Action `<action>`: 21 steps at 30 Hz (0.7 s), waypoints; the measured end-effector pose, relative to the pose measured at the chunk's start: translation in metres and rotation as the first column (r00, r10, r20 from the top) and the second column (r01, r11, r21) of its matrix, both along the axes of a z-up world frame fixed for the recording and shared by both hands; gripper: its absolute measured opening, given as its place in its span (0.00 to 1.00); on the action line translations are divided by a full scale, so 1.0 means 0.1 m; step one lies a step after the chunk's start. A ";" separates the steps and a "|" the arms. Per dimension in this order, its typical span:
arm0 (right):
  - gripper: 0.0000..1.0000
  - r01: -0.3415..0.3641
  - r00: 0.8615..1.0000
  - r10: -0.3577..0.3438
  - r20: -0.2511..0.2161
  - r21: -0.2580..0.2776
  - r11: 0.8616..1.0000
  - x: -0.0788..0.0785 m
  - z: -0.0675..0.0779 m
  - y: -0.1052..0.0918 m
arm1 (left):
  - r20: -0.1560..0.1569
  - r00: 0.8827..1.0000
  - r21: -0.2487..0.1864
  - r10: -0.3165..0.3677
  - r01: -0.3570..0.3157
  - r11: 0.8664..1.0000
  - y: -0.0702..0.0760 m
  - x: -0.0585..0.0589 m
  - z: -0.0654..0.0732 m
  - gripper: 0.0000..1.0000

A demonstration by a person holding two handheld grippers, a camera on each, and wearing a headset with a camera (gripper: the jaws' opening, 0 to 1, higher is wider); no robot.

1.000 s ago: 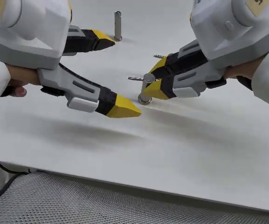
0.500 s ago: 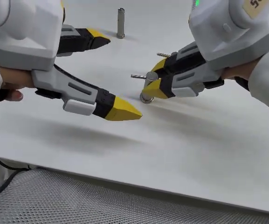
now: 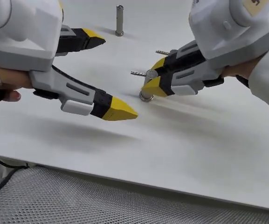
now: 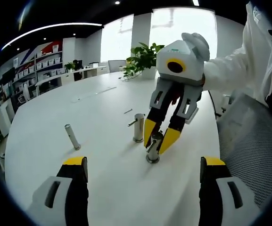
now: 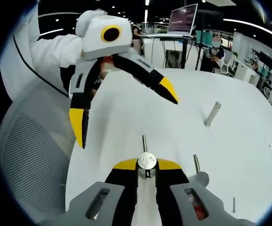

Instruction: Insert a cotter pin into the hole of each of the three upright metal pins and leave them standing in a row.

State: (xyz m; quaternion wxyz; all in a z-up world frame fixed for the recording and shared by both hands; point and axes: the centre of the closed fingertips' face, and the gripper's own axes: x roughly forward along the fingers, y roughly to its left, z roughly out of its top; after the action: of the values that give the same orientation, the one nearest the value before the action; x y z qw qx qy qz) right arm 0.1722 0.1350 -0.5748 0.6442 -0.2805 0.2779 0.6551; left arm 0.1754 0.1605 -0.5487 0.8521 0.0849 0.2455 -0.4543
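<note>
White tabletop [image 3: 209, 154] lies bare on all sides of both grippers; its near edge meets grey mesh [image 3: 78, 200]. One metal pin [image 3: 146, 96] stands upright, and its cotter pin [image 3: 136, 73] points sideways toward the left gripper [image 3: 118, 77], which gapes wide and holds nothing. The right gripper [image 3: 151, 77] pinches this pin's shaft. A far pin [image 3: 119, 20] stands alone. The third pin [image 4: 138, 128], half hidden, seems pinned too.

Head view is looking down on the table [image 3: 195, 154]; both gripper views are facing each other closely, sharing one metal pin [image 5: 146, 160].
</note>
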 end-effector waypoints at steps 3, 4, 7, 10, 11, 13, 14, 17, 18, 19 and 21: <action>0.08 -0.004 1.000 0.004 -0.001 0.019 1.000 -0.01 0.07 -0.06 | -0.012 1.000 -0.003 -0.003 0.003 1.000 0.01 0.00 -0.04 0.99; 0.08 -0.008 1.000 0.008 0.000 0.020 1.000 -0.01 0.07 -0.07 | -0.017 1.000 0.002 -0.010 0.010 1.000 0.01 -0.02 -0.06 0.99; 0.08 -0.051 0.999 0.051 -0.002 0.042 0.998 -0.02 0.13 -0.21 | -0.029 0.999 0.010 -0.027 0.027 1.000 -0.03 -0.06 -0.10 0.99; 0.08 -0.058 0.998 0.059 -0.019 0.052 0.997 -0.04 0.18 -0.34 | -0.044 0.998 0.019 -0.045 0.046 0.999 -0.06 -0.10 -0.14 0.99; 0.08 -0.063 0.998 0.064 -0.015 0.046 0.997 -0.03 0.19 -0.39 | -0.046 0.998 0.022 -0.050 0.051 0.998 -0.09 -0.11 -0.13 0.99; 0.08 -0.061 0.998 0.061 -0.003 0.031 0.998 0.03 0.14 -0.51 | -0.047 0.998 0.020 -0.052 0.053 0.998 -0.10 -0.10 -0.13 0.99; 0.08 -0.057 0.998 0.057 -0.001 0.028 0.998 0.04 0.15 -0.55 | -0.047 0.998 0.018 -0.051 0.052 0.999 -0.10 -0.10 -0.14 0.99; 0.08 -0.045 0.999 0.046 -0.023 0.043 0.998 0.10 0.18 -0.67 | -0.034 0.999 0.023 -0.023 0.024 0.999 -0.06 -0.04 -0.13 0.99; 0.08 -0.028 0.999 0.029 -0.033 0.051 0.998 0.13 0.20 -0.71 | -0.033 0.999 0.020 -0.019 0.020 1.000 -0.05 -0.04 -0.12 0.99; 0.08 -0.014 0.999 0.015 -0.029 0.052 0.999 0.18 0.20 -0.75 | -0.036 0.999 0.017 -0.017 0.017 1.000 -0.04 -0.03 -0.12 0.99; 0.08 0.002 1.000 -0.002 -0.010 0.045 0.999 0.25 0.21 -0.80 | -0.037 0.999 0.016 -0.014 0.014 1.000 -0.03 -0.02 -0.12 0.99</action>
State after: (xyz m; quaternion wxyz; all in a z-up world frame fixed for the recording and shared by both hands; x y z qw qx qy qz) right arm 0.1972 0.0546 -0.5540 0.6495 -0.2624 0.2666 0.6620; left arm 0.1729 0.1571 -0.5604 0.8435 0.0850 0.2643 -0.4597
